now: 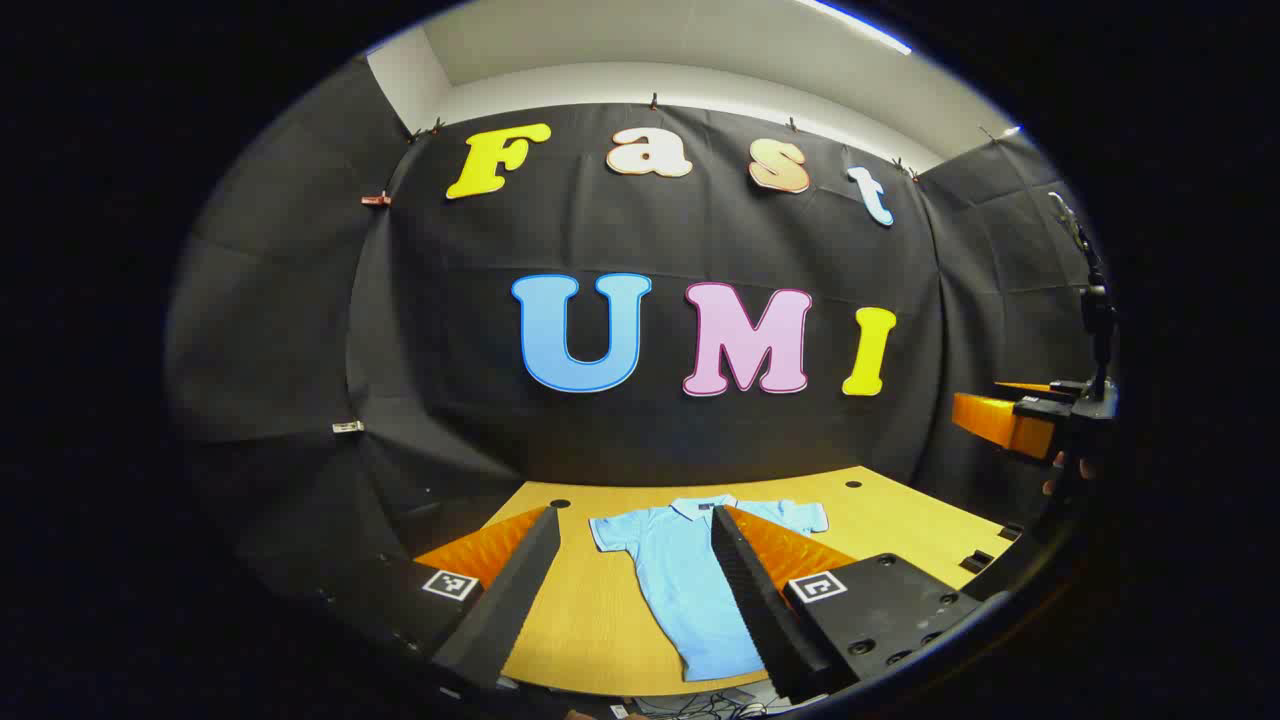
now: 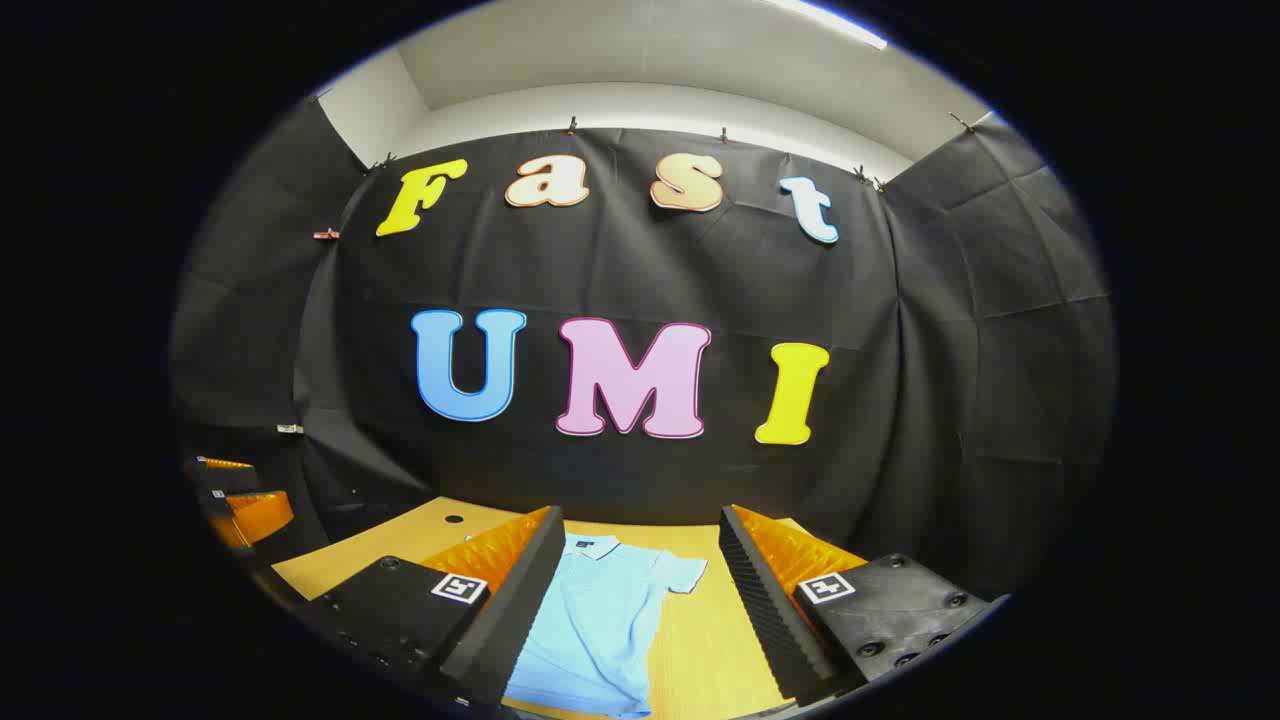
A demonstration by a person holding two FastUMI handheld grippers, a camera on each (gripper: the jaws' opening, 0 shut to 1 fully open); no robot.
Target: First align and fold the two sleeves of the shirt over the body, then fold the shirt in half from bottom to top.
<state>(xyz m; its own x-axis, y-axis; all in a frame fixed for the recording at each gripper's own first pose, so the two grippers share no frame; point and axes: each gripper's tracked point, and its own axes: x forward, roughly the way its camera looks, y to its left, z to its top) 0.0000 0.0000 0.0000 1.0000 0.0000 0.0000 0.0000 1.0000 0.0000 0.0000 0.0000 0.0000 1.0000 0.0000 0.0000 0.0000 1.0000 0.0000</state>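
A light blue short-sleeved polo shirt lies flat on the wooden table, collar toward the far wall and both sleeves spread out. My left gripper hovers open above the table's near side, its fingers framing the shirt's left half. In the right gripper view the shirt lies below, its right sleeve between the fingers of my right gripper, which is open and holds nothing. The right gripper also appears at the far right of the left gripper view, raised in a hand.
The table has small round holes near its far edge. Black cloth walls close in behind and to the sides. The other gripper shows at the left edge of the right gripper view. Cables hang below the table's near edge.
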